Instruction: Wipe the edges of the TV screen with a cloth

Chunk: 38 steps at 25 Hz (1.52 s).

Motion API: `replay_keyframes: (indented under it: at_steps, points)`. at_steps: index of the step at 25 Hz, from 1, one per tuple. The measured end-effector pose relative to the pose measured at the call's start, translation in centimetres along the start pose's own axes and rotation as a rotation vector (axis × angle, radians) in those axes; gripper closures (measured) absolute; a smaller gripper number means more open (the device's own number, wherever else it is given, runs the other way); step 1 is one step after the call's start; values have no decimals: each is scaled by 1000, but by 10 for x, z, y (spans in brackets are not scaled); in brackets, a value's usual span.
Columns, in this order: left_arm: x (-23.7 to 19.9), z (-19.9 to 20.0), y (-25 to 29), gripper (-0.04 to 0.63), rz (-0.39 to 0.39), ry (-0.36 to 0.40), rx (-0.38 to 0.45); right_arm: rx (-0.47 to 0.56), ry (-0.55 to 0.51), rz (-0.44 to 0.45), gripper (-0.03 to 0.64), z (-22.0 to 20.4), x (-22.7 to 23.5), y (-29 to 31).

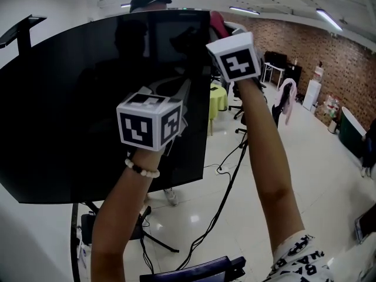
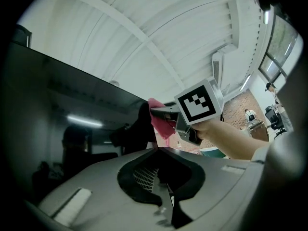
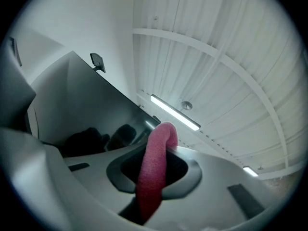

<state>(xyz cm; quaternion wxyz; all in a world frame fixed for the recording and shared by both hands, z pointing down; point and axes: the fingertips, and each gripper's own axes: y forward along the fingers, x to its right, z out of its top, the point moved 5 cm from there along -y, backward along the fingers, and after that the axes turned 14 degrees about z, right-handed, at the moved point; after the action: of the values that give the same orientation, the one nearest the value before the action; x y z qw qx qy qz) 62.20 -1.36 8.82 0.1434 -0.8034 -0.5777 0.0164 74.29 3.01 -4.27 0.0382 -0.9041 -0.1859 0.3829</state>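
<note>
Closest thing is the person's two bare forearms coming up from the bottom of the frame, the left one with a bead bracelet [image 1: 141, 169] at the wrist.

The left tongs [image 2: 163, 191] are closed on nothing, jaws drawn together with just a thin dark slit between them. They sit in front of the middle of the TV screen [image 1: 88, 98], a bit below centre. I can't say if they touch the glass.

The right tongs [image 1: 235, 56] are raised to the upper right corner of the TV and clamped on the pink cloth [image 3: 154, 172]. In their own view the cloth sticks up out of the jaws as a thick roll and flops over at the tip. From the left gripper view you see it hanging off the jaw tips right up against the right end of the screen's top edge, with its dark reflection just beside it in the glass.

The screen is off, big and black, filling the left half of the frame and mirroring the person and both marker cubes. It stands on a stand [image 1: 158, 242] with legs on the shiny white floor, and black cables [image 1: 223, 198] trail off to the right. Further back on the right there's a yellow-green covered surface [image 1: 218, 97] and a brick wall [image 1: 329, 51]. A chair back [image 1: 194, 270] pokes in at the bottom edge.
</note>
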Motion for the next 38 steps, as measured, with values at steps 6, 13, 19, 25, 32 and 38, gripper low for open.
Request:
replay_keyframes:
  at_steps: [6, 13, 19, 25, 32, 38]
  points:
    - [-12, 23, -4, 594, -7, -7, 19, -127, -175, 43, 549, 26, 20, 9]
    - [-23, 31, -12, 594, 9, 8, 19, -317, -497, 7, 548, 34, 18, 15]
    - [-44, 42, -18, 594, 42, -2, 23, -247, -408, 93, 548, 54, 4, 15]
    - [-63, 54, -29, 594, 62, 8, 18, -104, -266, 166, 548, 84, -9, 27]
    - [-92, 60, -54, 594, 92, 9, 14, -171, -315, 284, 548, 110, -42, 43]
    - [-126, 73, -85, 594, 134, 10, 12, -238, -375, 346, 548, 140, -76, 49]
